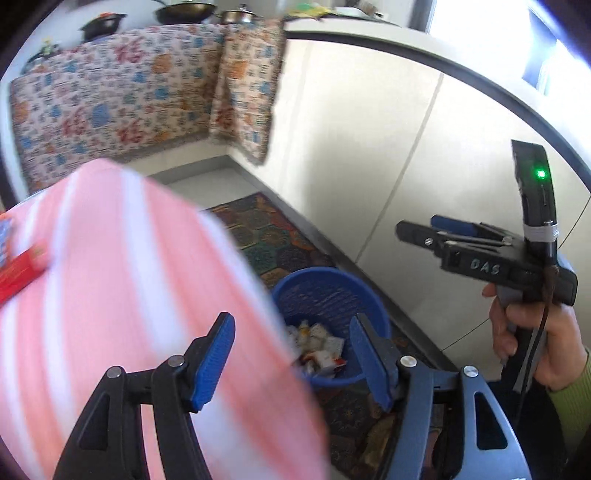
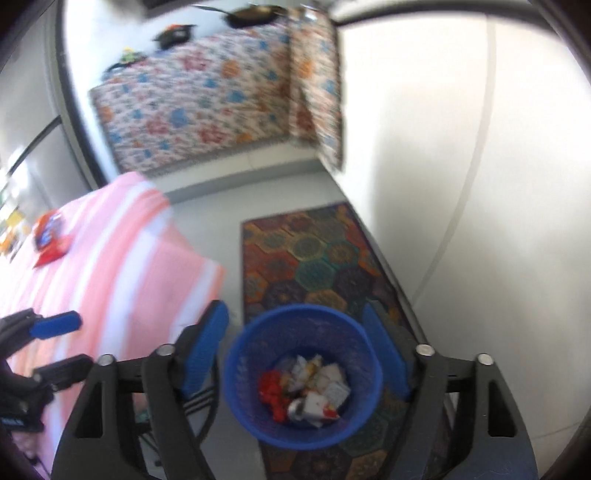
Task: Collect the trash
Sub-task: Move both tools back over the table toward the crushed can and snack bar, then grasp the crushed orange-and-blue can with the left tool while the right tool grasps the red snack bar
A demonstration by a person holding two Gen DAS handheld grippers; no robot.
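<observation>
A blue mesh trash basket (image 2: 255, 413) stands on the floor beside a table with a pink and white striped cloth (image 2: 122, 258). It holds crumpled white wrappers (image 2: 321, 384) and a red piece (image 2: 271, 395). My right gripper (image 2: 303, 350) is open and empty, right above the basket. My left gripper (image 1: 295, 354) is open and empty, over the table's edge, with the basket (image 1: 332, 295) between its fingers in view. A red packet (image 1: 18, 273) lies on the cloth at the far left; red and blue packets (image 2: 50, 236) show in the right wrist view. The right gripper (image 1: 436, 230) also shows in the left wrist view.
A patterned rug (image 2: 314, 251) lies under the basket. White cabinet fronts (image 1: 388, 147) run along the right. A flowered cloth (image 1: 110, 99) hangs over the far counter, with pans (image 1: 184, 11) on top.
</observation>
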